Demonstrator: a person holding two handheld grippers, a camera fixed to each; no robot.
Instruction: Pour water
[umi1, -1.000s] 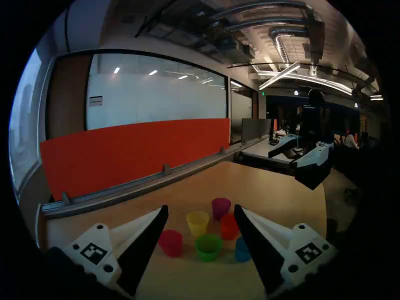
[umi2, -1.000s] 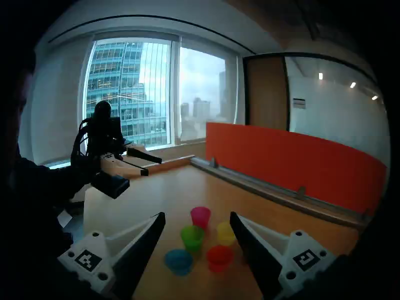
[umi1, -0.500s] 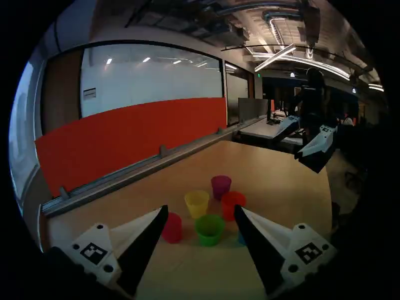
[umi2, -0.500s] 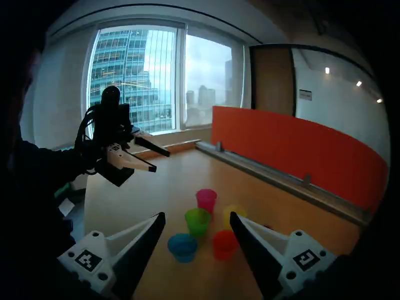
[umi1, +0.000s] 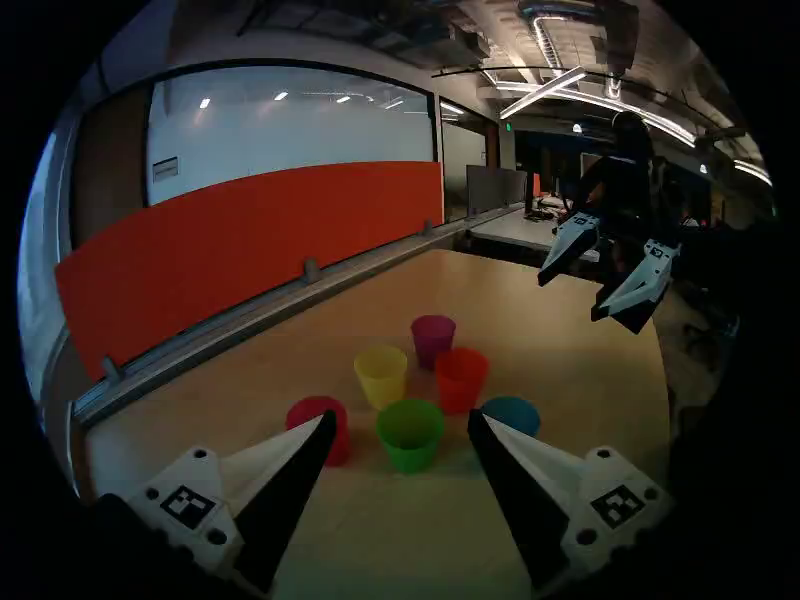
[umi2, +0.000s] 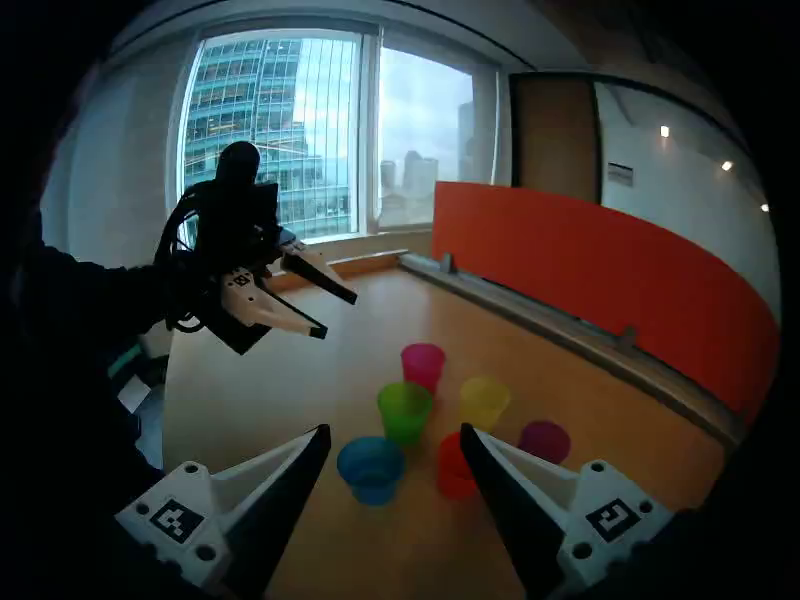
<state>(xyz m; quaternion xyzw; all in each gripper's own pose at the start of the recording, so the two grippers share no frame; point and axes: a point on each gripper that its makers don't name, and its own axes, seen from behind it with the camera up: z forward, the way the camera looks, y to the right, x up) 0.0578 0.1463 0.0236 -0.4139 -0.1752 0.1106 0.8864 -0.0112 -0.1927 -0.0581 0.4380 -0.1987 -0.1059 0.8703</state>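
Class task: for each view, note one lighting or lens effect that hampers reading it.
Left gripper view: fisheye bows the orange partition into an arc; the right gripper sits against dim gloom. Right gripper view: the bright window silhouettes the body of the left gripper.

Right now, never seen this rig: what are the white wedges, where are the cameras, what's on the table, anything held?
No robot: a person holds a two-finger tool in each hand. A fisheye camera rides on each tool, looking along its fingers, so the white wedges at the bottom are that tool's own fingers. The left gripper view looks from the left tool and sees the right tool farther off, above the table; the right gripper view is the reverse. Six cups stand together on the table: pink, yellow, purple, red, green, blue. Both tools are open and hold nothing. Whether any cup holds water, I can't tell.
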